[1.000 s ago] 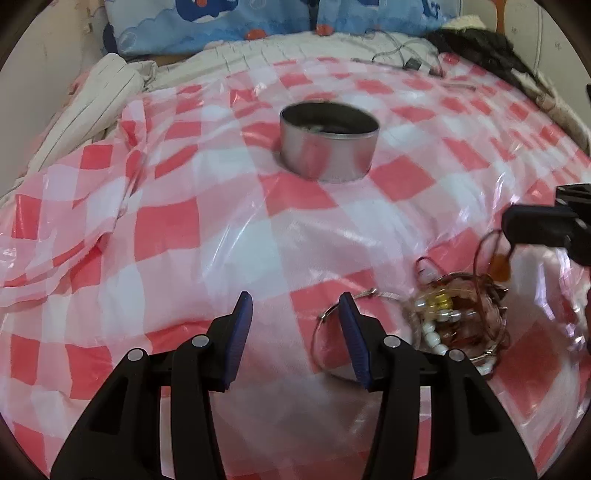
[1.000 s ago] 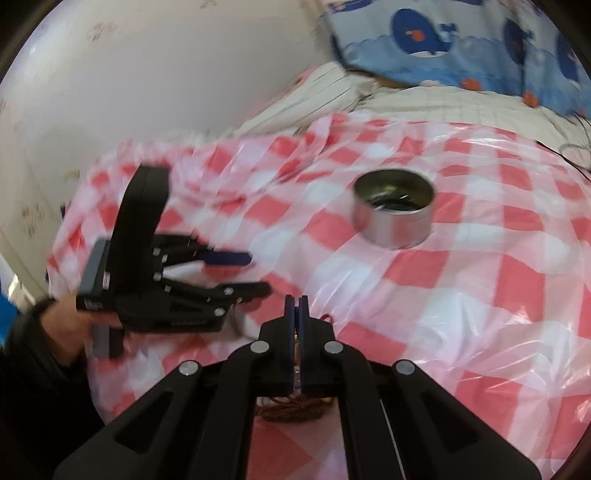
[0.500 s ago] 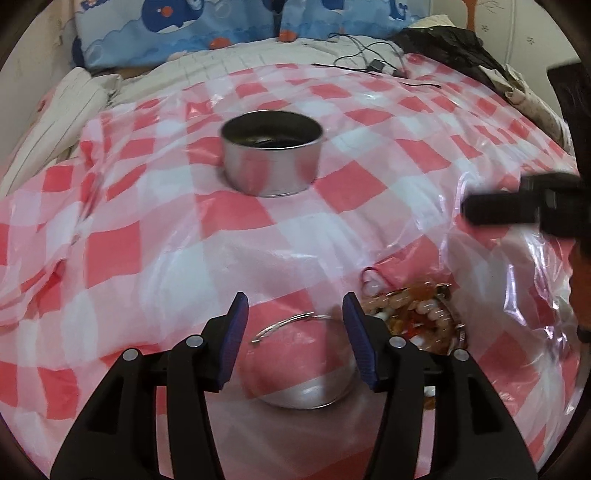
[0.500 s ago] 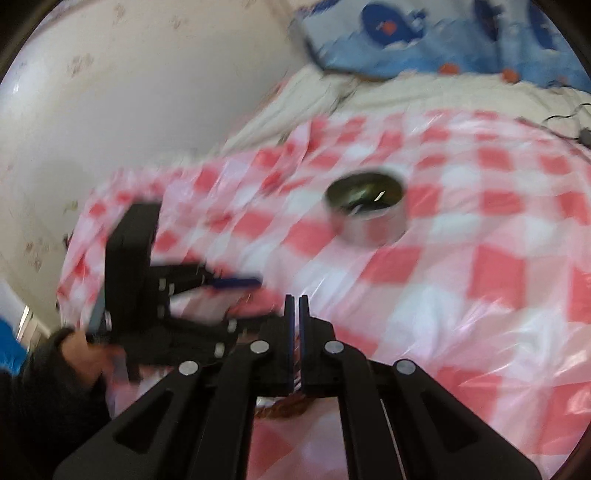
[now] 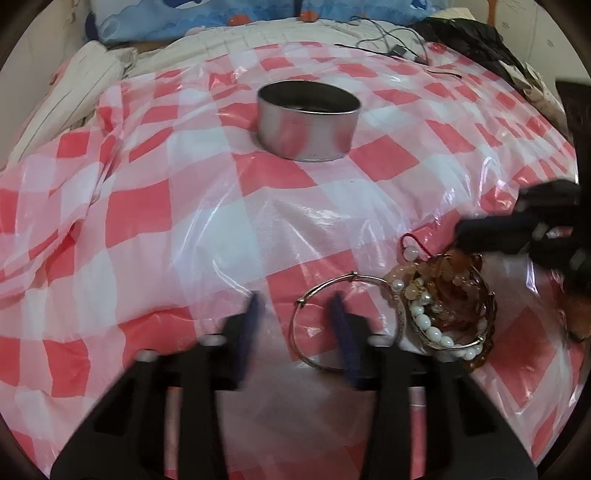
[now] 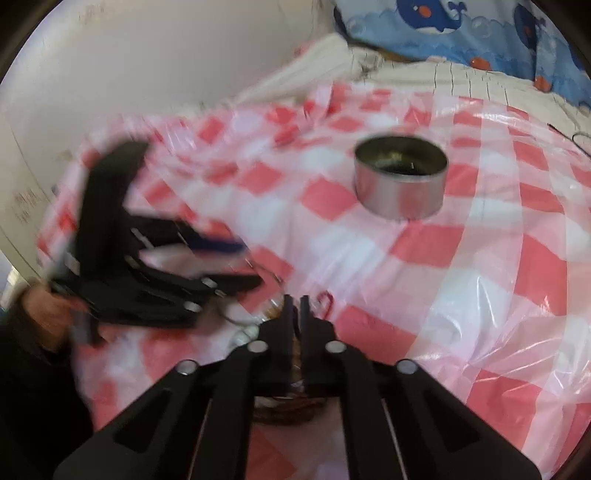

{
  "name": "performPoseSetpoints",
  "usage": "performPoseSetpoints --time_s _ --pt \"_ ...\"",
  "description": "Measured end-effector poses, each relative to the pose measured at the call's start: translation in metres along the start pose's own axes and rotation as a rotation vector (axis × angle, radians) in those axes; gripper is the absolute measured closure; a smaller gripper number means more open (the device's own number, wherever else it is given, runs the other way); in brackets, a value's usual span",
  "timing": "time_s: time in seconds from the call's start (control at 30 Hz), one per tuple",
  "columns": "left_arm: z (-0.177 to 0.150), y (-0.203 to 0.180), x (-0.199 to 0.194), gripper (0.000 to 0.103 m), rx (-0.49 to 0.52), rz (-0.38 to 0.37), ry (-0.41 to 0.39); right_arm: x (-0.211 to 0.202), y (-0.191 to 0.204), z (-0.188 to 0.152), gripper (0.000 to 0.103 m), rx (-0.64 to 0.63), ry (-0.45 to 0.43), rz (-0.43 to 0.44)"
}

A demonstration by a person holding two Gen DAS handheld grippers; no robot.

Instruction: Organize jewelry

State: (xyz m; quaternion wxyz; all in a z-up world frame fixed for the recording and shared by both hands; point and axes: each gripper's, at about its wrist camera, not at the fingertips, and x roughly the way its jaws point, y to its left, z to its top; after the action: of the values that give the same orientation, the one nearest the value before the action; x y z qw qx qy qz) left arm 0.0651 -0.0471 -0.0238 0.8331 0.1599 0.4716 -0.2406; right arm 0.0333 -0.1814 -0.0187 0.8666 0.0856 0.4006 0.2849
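Note:
A round metal tin (image 5: 308, 120) stands on the red-and-white checked plastic sheet (image 5: 184, 206); it also shows in the right wrist view (image 6: 400, 175). A thin silver bangle (image 5: 317, 295) lies near me, next to a pile of beaded bracelets (image 5: 447, 306). My left gripper (image 5: 297, 325) is open, low over the sheet, its right finger inside the bangle's ring. My right gripper (image 6: 294, 314) has its jaws nearly together, just over the bracelet pile (image 6: 291, 406); whether it grips anything is hidden. It shows at the right of the left wrist view (image 5: 517, 229).
A blue whale-print pillow (image 6: 461, 26) and striped bedding (image 5: 74, 92) lie at the back. A black cable (image 5: 391, 44) and dark cloth (image 5: 476, 40) lie at the far right. A white wall (image 6: 147, 55) bounds the left side.
My left gripper has moved so its right finger sits inside the bangle. My right gripper has dropped towards the bracelet pile, and its jaws have parted slightly.

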Motion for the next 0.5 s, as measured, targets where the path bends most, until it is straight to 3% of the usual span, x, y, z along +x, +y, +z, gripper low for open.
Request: performPoseSetpoints --time_s 0.07,0.17,0.27,0.37,0.4,0.43,0.47,0.5 --pt "0.0 -0.003 -0.002 0.094 0.02 0.002 -0.009 -0.018 -0.006 0.006 0.101 0.058 -0.078 0.088" --pt "0.003 0.0 -0.009 0.097 0.0 0.017 -0.049 -0.044 -0.017 0.012 0.101 0.128 -0.198 0.196" --pt "0.006 0.008 -0.016 0.098 -0.048 0.03 -0.093 -0.055 -0.032 0.015 0.101 0.199 -0.244 0.196" --pt "0.007 0.015 -0.014 0.098 -0.073 0.049 -0.089 -0.048 -0.035 0.015 0.097 0.199 -0.178 0.132" --pt "0.006 0.015 -0.011 0.098 -0.075 0.054 -0.077 -0.042 -0.034 0.014 0.063 0.194 -0.145 0.122" --pt "0.006 0.016 -0.009 0.098 -0.075 0.057 -0.068 -0.035 -0.029 0.013 0.038 0.178 -0.106 0.104" --pt "0.006 0.015 -0.007 0.098 -0.074 0.061 -0.059 -0.029 -0.021 0.011 0.022 0.149 -0.082 0.081" --pt "0.005 0.015 -0.005 0.098 -0.072 0.066 -0.052 -0.026 -0.014 0.009 0.022 0.112 -0.073 0.076"
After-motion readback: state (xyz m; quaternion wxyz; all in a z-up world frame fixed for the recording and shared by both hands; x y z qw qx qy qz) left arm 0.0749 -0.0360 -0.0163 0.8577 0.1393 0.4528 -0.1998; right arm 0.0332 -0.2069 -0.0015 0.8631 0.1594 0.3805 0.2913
